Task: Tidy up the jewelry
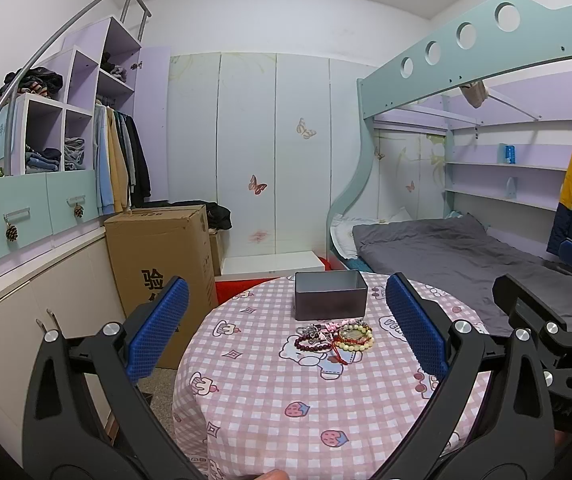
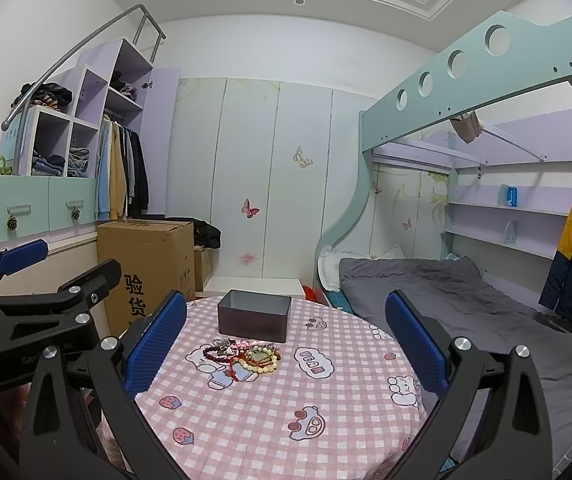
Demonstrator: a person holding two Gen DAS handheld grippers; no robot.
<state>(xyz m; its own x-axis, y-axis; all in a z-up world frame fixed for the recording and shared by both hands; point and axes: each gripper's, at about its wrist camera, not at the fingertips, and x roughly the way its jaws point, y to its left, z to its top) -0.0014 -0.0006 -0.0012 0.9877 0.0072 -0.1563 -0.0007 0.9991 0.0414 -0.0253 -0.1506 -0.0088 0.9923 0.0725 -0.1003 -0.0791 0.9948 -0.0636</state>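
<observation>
A heap of bead bracelets and other jewelry (image 1: 334,337) (image 2: 244,354) lies mid-table on the pink checked tablecloth (image 1: 286,392) (image 2: 286,412). Just behind it stands an open, empty grey metal box (image 1: 330,295) (image 2: 254,315). My left gripper (image 1: 286,316) is held wide open, back from the heap, nothing between its blue pads. My right gripper (image 2: 286,336) is also wide open and holds nothing; the heap lies ahead, left of its midline. In the left wrist view the right gripper (image 1: 546,300) shows at the right edge. The left gripper (image 2: 30,276) shows at the left of the right wrist view.
A round table carries the cloth. A tall cardboard box (image 1: 162,256) (image 2: 148,264) stands left of it beside low cabinets (image 1: 26,320). A bunk bed with a grey mattress (image 1: 466,252) (image 2: 466,292) fills the right. White wardrobe panels (image 1: 274,160) line the back wall.
</observation>
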